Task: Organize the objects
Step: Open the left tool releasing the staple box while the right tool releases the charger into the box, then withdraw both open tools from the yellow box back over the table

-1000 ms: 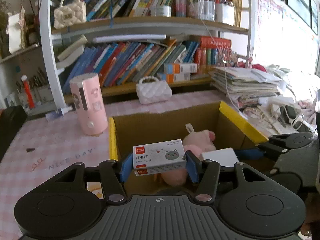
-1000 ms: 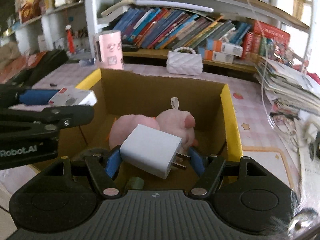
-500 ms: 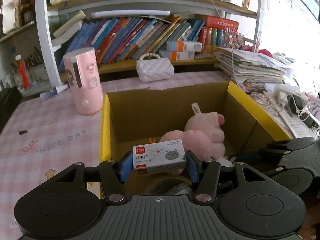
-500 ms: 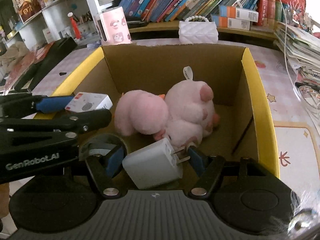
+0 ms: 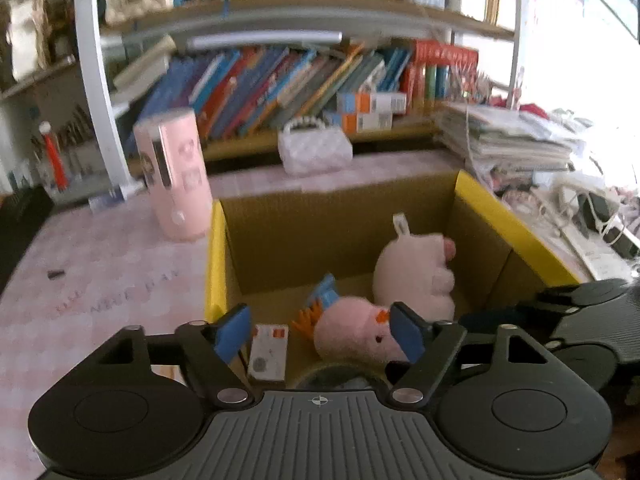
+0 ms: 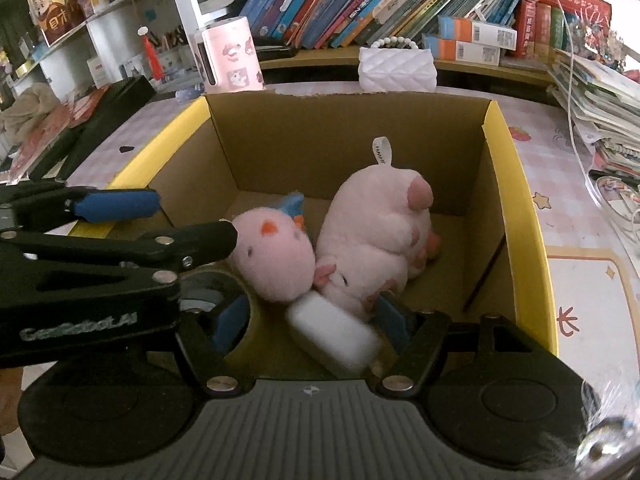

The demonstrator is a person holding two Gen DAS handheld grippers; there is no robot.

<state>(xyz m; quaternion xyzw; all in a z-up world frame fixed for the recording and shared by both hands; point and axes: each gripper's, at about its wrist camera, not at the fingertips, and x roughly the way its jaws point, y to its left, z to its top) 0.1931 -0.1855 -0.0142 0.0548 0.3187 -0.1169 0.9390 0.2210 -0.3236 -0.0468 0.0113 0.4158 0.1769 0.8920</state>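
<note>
A cardboard box with yellow flaps [image 5: 216, 264] [image 6: 516, 208] holds two pink plush toys [image 5: 412, 276] [image 6: 376, 240]. My left gripper [image 5: 320, 328] is open over the box's near left corner; the small staple box [image 5: 268, 352] lies free inside the box below it. My right gripper [image 6: 308, 320] is open low inside the box; the white charger [image 6: 336, 336] lies loose and blurred between its fingers. A tape roll [image 6: 216, 296] [image 5: 340, 374] lies at the box's near side. The left gripper also shows in the right wrist view [image 6: 152, 220].
A pink cylinder [image 5: 172, 176] and a white quilted purse [image 5: 316, 148] stand behind the box on the pink checked table [image 5: 88, 280]. Bookshelves [image 5: 280, 80] rise at the back. A paper stack [image 5: 512, 144] and cables [image 5: 592, 216] lie on the right.
My left gripper has opened and the staple box has dropped into the box. My right gripper has opened and let go of the white charger, which now lies on the box floor.
</note>
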